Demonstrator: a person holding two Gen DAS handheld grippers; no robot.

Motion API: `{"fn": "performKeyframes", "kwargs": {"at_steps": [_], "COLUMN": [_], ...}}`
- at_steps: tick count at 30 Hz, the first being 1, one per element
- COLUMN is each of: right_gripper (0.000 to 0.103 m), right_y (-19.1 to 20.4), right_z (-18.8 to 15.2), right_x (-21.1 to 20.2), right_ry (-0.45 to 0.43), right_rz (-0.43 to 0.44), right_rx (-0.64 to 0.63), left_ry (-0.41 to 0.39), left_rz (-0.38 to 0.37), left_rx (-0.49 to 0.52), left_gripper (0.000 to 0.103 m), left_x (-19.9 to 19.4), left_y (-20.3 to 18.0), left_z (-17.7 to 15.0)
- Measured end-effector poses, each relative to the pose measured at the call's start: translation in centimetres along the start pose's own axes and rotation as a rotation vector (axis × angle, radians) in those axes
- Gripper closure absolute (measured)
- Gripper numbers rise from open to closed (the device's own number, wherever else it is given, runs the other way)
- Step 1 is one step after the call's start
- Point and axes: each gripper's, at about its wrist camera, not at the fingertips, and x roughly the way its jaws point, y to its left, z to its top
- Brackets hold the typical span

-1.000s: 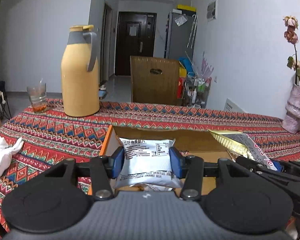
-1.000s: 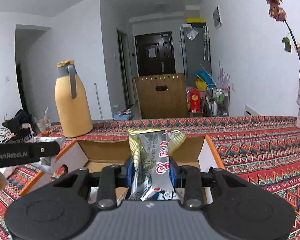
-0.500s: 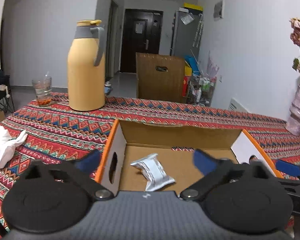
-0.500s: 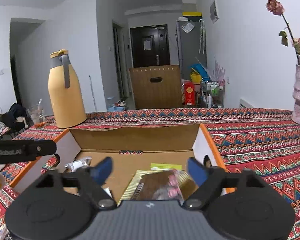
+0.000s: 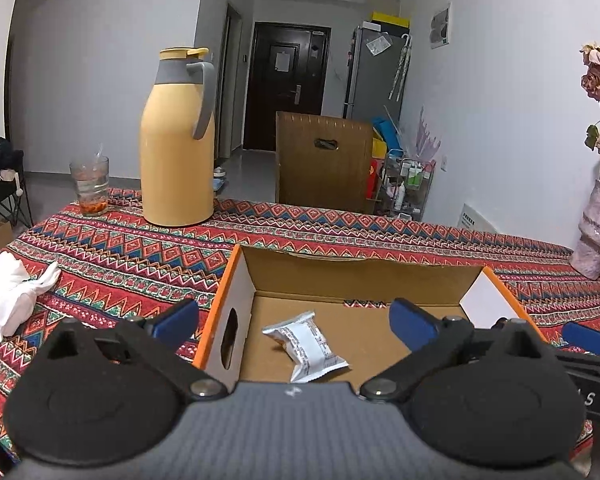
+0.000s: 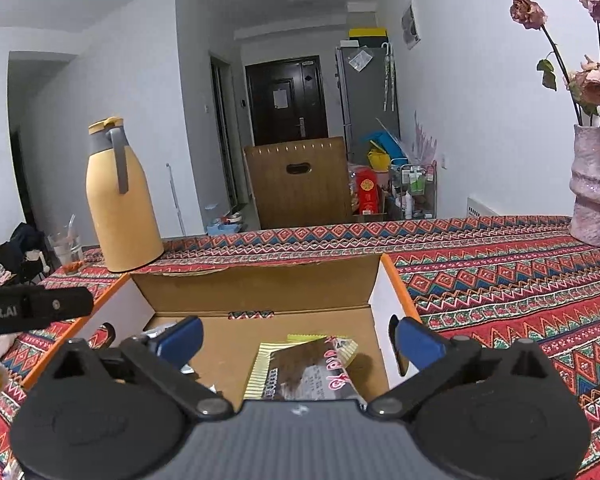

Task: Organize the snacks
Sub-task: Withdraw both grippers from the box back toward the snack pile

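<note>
Two tools gape empty above the box: left tool view shows the released white packet, right tool view the dropped brown one.

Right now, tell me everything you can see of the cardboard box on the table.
The cardboard box is open-topped, brown inside with white end walls and orange edges. Each end wall has an oval handle hole. It sits upright on the patterned tablecloth. On its floor lie a small white snack packet towards its left end and a larger dark snack packet towards its right. Neither gripper touches it.
</note>
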Motion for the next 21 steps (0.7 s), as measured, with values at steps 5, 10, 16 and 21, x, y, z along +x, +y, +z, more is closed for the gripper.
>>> {"fn": "performKeyframes", "kwargs": {"at_steps": [5, 10, 16, 21], "right_gripper": [0.000, 0.000, 0.000, 0.000], "right_y": [-0.1, 0.0, 0.2, 0.3], "right_z": [0.8, 1.1, 1.0, 0.5], "right_x": [-0.9, -1.9, -4.2, -6.5], "right_ry": [-0.016, -0.013, -0.023, -0.032], "right_rz": [-0.015, -0.025, -0.026, -0.027], "right_rx": [-0.008, -0.020, -0.040, -0.043], "left_ry": [0.003, -0.005, -0.011, -0.015], "left_rz": [0.005, -0.003, -0.009, -0.013], "left_rx": [-0.010, -0.003, 0.006, 0.010], "left_gripper": [0.000, 0.000, 0.000, 0.000], "left_x": [-0.9, -2.3, -4.1, -5.9], "left_y": [-0.1, -0.2, 0.0, 0.3], "left_z": [0.6, 0.9, 0.6, 0.0]}}
